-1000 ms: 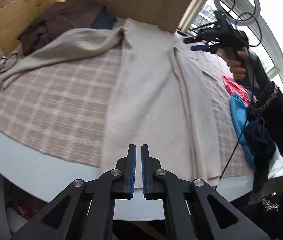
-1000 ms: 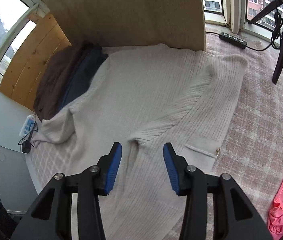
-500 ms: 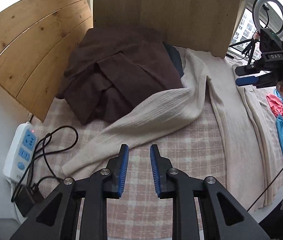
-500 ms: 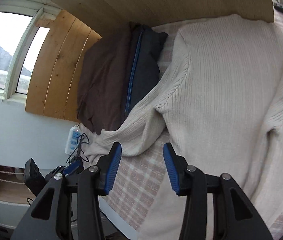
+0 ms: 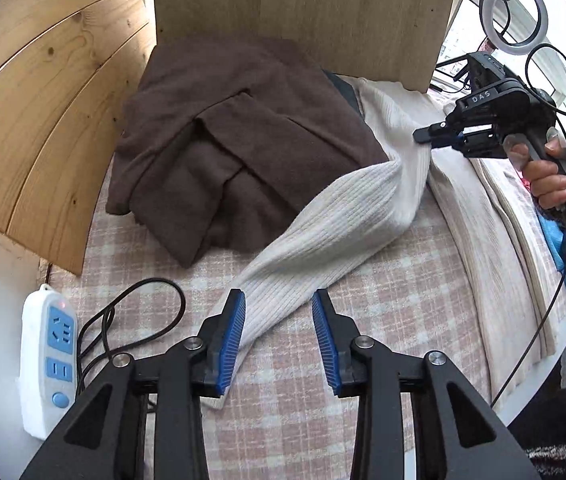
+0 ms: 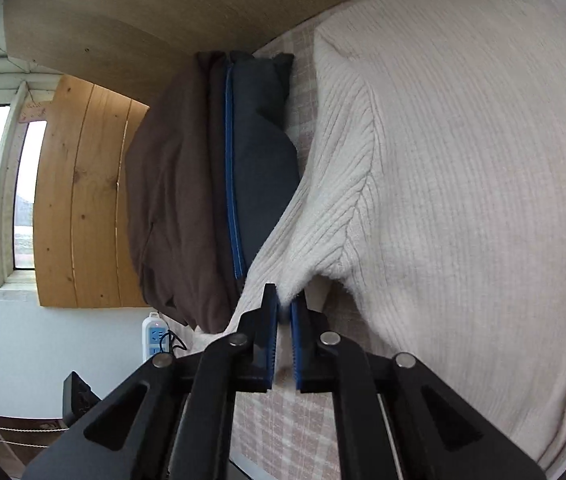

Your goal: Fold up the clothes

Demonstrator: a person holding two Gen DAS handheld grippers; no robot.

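Observation:
A cream ribbed sweater (image 6: 463,152) lies spread on the checked cloth, its body to the right. Its long sleeve (image 5: 335,224) runs toward me across the cloth, the cuff end between my left fingers. My left gripper (image 5: 279,312) is open, straddling the sleeve near the cuff. My right gripper (image 6: 283,304) is shut on the sleeve near the armpit, where the knit bunches up; in the left wrist view that gripper (image 5: 427,136), held by a hand (image 5: 547,176), pinches the upper sleeve.
A folded brown garment (image 5: 239,140) sits on a dark blue one (image 6: 259,160) beside the sleeve. Wooden boards (image 5: 43,100) stand behind. A white power strip (image 5: 47,360) with black cable lies at the left edge. Pink and blue clothes (image 5: 551,232) lie far right.
Both grippers swung left to the sleeve. The right gripper closed on the upper sleeve and bunched it; the left gripper opened wider and came down over the cuff end.

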